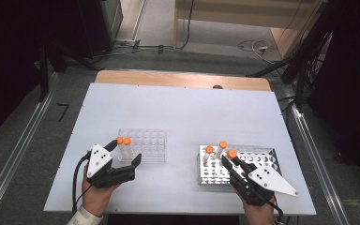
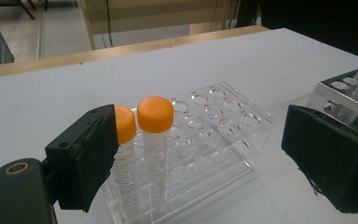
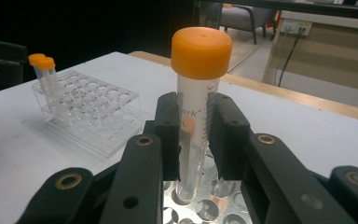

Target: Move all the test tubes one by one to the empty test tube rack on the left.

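Risk: tube (image 3: 196,116) clamped in right tongs (image 1: 231,161), bottom tip not clear of metal rack (image 1: 267,154) hole near table's front right corner; any tilt or sideways pull likely jams tip on hole rim, drags rack, or knocks two neighbour tubes (image 1: 215,151). Smooth wall could slip between pads. Right hand (image 1: 258,210) low at table's front edge, tongs angled up and forward. Left tongs (image 1: 123,151) apart, idle, flanking two tubes (image 2: 142,140) at front left corner of clear rack (image 2: 214,135); stray nudge could tip them.
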`<state>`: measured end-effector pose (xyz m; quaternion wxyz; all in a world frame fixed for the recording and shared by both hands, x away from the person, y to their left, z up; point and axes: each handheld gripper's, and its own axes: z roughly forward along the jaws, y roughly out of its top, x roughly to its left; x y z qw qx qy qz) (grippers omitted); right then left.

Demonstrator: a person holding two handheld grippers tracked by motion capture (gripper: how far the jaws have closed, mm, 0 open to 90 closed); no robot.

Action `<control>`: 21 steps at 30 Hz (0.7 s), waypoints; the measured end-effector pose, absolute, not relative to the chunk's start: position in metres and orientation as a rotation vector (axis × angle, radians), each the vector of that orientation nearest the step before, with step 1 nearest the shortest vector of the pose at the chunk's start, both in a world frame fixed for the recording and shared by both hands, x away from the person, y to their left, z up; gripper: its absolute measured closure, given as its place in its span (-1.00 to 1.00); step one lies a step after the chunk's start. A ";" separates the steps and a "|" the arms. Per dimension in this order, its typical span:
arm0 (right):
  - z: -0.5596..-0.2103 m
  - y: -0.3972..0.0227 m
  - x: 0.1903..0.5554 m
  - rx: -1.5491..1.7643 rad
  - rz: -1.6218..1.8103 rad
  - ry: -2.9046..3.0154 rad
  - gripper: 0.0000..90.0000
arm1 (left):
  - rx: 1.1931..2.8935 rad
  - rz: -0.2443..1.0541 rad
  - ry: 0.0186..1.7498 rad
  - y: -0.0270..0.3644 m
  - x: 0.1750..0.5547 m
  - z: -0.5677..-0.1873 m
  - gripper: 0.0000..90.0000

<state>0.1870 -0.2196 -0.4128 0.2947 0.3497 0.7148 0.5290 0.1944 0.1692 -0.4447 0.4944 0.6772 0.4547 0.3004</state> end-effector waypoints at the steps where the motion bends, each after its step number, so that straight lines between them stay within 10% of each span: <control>1: -0.413 -0.218 0.187 0.929 1.411 1.907 0.60 | 1.641 0.729 1.102 0.169 0.194 -0.445 -0.74; 21: -0.417 -0.193 0.189 0.874 1.433 1.982 0.60 | 1.641 0.717 1.101 0.168 0.195 -0.446 -0.74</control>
